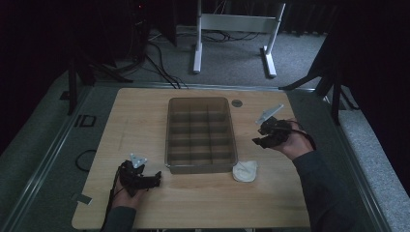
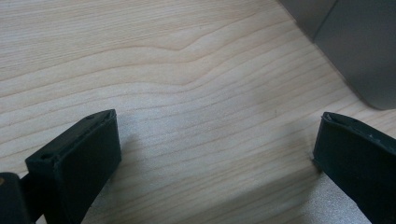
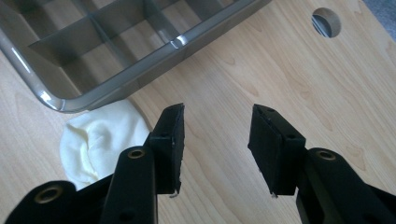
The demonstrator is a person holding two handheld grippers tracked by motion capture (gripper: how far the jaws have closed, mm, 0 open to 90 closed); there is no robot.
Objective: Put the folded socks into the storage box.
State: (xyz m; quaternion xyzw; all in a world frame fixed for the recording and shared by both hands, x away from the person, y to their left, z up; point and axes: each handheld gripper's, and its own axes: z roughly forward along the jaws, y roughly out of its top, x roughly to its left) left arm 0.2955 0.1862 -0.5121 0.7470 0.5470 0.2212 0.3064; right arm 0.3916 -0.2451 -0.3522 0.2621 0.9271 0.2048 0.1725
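Cloth, white and crumpled, lies on the table just off the near right corner of the tray, touching or all but touching that corner. In the right gripper view the cloth shows partly behind the left jaw, tucked under the tray's rounded corner.

Right gripper hangs over the bare wood to the right of the tray, near its long side and farther from the person than the cloth. It is held in the person's right hand, with the grey plate sticking up on top. Its jaws stand moderately apart with nothing between them; in its own view the right gripper frames only wood grain, and a round hole in the tabletop shows beyond.

Left gripper rests low near the front edge of the table, left of the tray's near left corner, held in the left hand. Its jaws are wide apart and empty; in its own view the left gripper looks down on bare wood, with a corner of the tray at upper right.

The tray is a clear grey box split into a grid of compartments, and those in view look empty.
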